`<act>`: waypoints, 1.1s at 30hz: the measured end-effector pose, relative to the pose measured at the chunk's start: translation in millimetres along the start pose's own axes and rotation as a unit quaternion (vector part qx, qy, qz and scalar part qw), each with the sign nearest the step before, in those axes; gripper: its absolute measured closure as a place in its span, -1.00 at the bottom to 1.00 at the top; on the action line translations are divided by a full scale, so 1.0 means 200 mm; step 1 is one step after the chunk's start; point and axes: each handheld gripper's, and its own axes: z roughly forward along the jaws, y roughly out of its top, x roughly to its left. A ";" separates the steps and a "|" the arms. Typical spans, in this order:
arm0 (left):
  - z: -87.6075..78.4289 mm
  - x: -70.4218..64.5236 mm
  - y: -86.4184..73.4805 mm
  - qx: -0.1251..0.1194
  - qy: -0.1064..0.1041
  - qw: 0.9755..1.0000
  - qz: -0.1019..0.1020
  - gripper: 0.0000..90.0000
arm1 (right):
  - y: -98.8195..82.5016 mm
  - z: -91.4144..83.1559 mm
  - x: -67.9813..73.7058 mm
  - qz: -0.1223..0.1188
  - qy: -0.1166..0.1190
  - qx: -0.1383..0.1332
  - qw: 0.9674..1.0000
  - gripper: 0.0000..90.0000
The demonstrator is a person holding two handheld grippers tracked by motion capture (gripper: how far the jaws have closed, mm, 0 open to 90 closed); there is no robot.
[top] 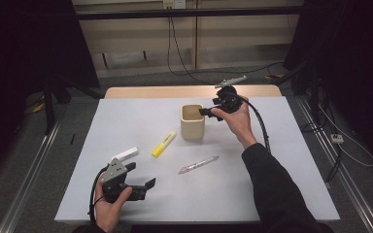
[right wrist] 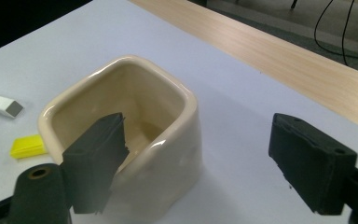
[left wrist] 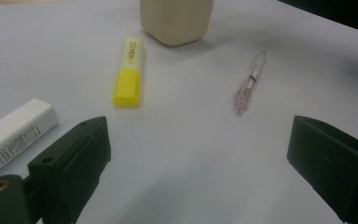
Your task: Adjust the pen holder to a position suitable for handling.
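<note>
At the far middle of the worktop (top: 272, 145) stands the cream ceramic cup (top: 193, 122). Just beside its rim hangs the right gripper (right wrist: 200, 154), jaws wide apart and empty. Nearer, the left gripper (left wrist: 198, 158) gapes equally wide, gripping nothing, facing the yellow highlighter (left wrist: 129, 72) and pen (left wrist: 249, 81).

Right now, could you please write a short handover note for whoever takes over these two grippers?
Right gripper: open, nothing in it, at the cream cup's rim, one jaw over the opening.
Left gripper: open, nothing in it, low at the near left of the table.
On the table: yellow highlighter, white stick and clear pen, all lying loose in front of the cup.
Done: nothing visible inside the cup.
Left: probably putting these three into the cup.
</note>
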 end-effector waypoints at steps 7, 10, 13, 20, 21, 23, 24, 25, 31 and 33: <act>0.00 0.00 0.00 0.000 0.000 1.000 0.000 -0.87 | -0.03 -0.05 0.02 -0.001 0.002 -0.010 1.000 -0.65; 0.00 0.00 0.00 0.000 0.000 1.000 0.000 -0.87 | -0.05 -0.06 0.03 -0.001 0.004 -0.011 1.000 -0.68; 0.00 0.00 0.00 0.001 0.000 1.000 0.001 -0.87 | -0.07 -0.08 0.04 -0.002 0.009 -0.017 1.000 -0.72; 0.00 0.00 0.00 0.003 0.000 1.000 0.000 -0.87 | -0.10 -0.14 0.07 0.002 0.012 -0.034 0.999 -0.84; 0.00 0.00 0.00 0.004 0.000 1.000 0.000 -0.87 | -0.10 -0.15 0.07 0.002 0.011 -0.035 0.999 -0.87; 0.01 0.00 0.00 0.004 0.001 1.000 0.000 -0.87 | -0.12 -0.16 0.09 0.000 0.009 -0.037 0.999 -0.89; 0.01 0.01 0.00 0.004 0.001 1.000 0.000 -0.87 | -0.13 -0.17 0.09 -0.001 0.006 -0.038 0.999 -0.89; 0.01 0.01 -0.01 0.005 0.001 1.000 -0.002 -0.87 | -0.13 -0.18 0.10 -0.001 0.004 -0.039 0.999 -0.89; 0.01 0.01 -0.01 0.005 0.002 1.000 -0.004 -0.87 | -0.20 -0.24 0.11 0.003 0.005 -0.046 0.999 -0.89; 0.01 0.01 -0.01 0.005 0.002 1.000 -0.002 -0.87 | -0.22 -0.25 0.11 0.007 0.012 -0.047 0.999 -0.89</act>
